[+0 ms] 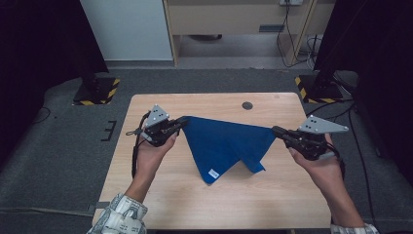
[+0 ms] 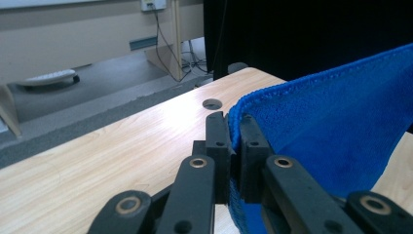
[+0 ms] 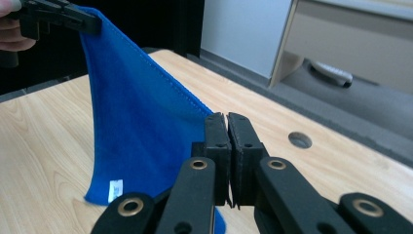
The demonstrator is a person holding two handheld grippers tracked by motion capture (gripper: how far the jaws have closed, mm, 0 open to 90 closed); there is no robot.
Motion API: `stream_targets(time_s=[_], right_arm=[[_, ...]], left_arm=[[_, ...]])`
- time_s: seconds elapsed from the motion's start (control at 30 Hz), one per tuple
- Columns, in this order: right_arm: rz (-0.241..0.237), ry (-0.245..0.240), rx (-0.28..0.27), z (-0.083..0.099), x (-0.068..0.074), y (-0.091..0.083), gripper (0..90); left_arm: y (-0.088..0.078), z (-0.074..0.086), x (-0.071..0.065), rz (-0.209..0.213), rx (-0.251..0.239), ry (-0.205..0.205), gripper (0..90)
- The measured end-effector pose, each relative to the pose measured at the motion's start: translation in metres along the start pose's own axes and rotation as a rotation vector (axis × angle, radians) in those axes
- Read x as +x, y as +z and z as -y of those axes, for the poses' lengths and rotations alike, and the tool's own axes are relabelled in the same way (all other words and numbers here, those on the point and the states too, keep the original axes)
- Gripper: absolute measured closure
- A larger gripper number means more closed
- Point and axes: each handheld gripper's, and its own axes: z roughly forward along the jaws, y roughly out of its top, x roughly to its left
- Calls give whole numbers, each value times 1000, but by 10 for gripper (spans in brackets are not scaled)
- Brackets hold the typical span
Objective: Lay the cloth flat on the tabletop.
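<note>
So there's one deep blue fuzzy microfibre cloth with stitched edges and a little white tag, hanging stretched above the light wooden table, lower points sagging onto it. Two grippers: the left gripper and right gripper are each pinching a top corner tight.

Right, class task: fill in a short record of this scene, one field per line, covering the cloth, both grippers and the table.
Cloth: blue cloth, stretched between the two grippers, lower corners resting on the table
Label: small white tag at the lowest corner
Left gripper: jaws shut on one top corner
Right gripper: jaws shut on the other top corner
Table: light wood, with a round hole near the far edge
</note>
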Motion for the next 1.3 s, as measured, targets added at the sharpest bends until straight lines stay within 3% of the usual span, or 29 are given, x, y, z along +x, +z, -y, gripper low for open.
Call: stream_targets(time_s=[0.13,0.3,0.4,0.63,0.97,1.3], right_arm=[[21,-16,-9,-9,0,-6,878],[52,-9,38,-10,-18,11,878],[69,11,82,-1,-36,32,878],[87,49,141,19,-58,64,877],[100,86,144,31,-74,90,876],[118,117,205,47,-88,125,874]], left_arm=[[0,-12,0,6,7,6,851],[22,-19,6,-17,55,14,848],[41,-15,10,-34,90,10,842],[69,-2,17,-58,138,0,843],[89,9,28,-69,154,-48,842],[120,28,43,-91,224,-91,843]])
